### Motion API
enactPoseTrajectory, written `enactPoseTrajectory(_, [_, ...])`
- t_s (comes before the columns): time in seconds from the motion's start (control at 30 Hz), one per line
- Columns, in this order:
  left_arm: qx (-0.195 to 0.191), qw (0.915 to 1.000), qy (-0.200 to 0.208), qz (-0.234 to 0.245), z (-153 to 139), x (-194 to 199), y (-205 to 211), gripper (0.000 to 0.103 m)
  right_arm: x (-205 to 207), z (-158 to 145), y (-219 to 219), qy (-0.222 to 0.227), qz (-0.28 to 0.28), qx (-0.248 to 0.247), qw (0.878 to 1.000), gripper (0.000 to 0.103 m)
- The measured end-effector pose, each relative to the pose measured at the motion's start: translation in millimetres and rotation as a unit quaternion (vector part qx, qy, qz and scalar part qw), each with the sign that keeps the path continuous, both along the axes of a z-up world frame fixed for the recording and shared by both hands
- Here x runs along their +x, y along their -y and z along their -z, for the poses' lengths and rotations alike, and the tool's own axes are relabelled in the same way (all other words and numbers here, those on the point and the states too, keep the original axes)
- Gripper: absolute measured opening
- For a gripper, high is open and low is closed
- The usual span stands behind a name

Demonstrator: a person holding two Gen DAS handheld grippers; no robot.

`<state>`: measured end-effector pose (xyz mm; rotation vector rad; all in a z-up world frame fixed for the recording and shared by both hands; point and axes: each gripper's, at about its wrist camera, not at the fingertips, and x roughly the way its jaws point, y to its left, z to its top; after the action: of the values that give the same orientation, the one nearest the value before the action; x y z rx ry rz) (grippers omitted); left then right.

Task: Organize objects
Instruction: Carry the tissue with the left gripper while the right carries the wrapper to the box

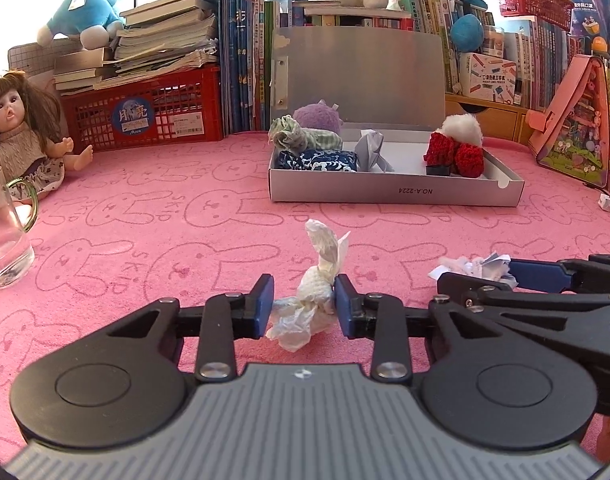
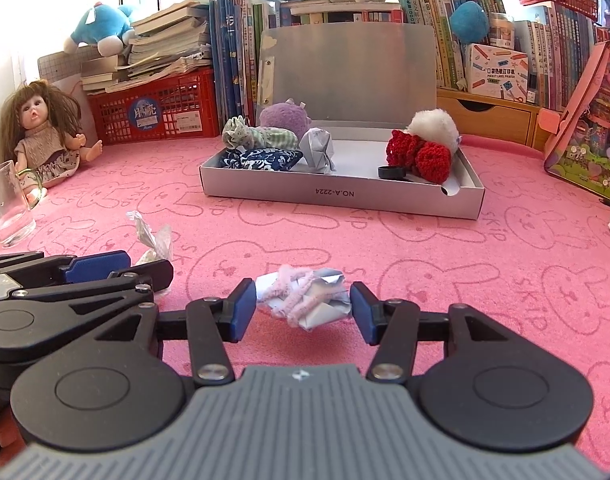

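My left gripper is shut on a crumpled white tissue low over the pink cloth; the tissue's twisted top sticks up past the pads. My right gripper is shut on a wad of white paper wrapped in pink pipe cleaner, with both blue pads against its sides. The two grippers sit side by side, the left gripper showing at the right wrist view's left edge. Ahead stands an open silver box holding cloth bundles, a purple plush, folded paper and red knitted pieces.
A glass jug and a doll sit at the left. A red crate under stacked books, upright books and plush toys line the back. A pink toy house stands at the right, with a small paper scrap near it.
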<state>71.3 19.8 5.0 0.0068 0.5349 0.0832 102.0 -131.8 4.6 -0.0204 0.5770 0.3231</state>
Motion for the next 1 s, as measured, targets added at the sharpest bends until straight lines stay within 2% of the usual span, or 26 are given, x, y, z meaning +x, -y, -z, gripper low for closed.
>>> enactPoseTrajectory(0.2, [0.006, 0.9998, 0.015, 0.009, -9, 1, 4, 0.038, 2, -5, 3, 0.005, 0.005, 0.003, 1.0, 0.058])
enactPoseTrajectory(0.4, [0.006, 0.9995, 0.024, 0.021, -16, 8, 7, 0.038, 11, -9, 12, -0.008, 0.013, 0.028, 1.0, 0.057])
enactPoseTrajectory(0.57, [-0.004, 0.9993, 0.023, 0.03, -22, 22, 8, 0.038, 22, -17, 20, -0.004, 0.023, 0.036, 0.999, 0.057])
enactPoseTrajectory(0.83, [-0.008, 0.9982, 0.036, 0.047, -45, 78, 9, 0.038, 84, -39, 45, -0.024, 0.046, 0.072, 0.996, 0.057])
enactPoseTrajectory(1.0, [-0.024, 0.9977, 0.035, 0.052, -54, 120, 8, 0.038, 119, -48, 57, -0.033, 0.053, 0.093, 0.994, 0.057])
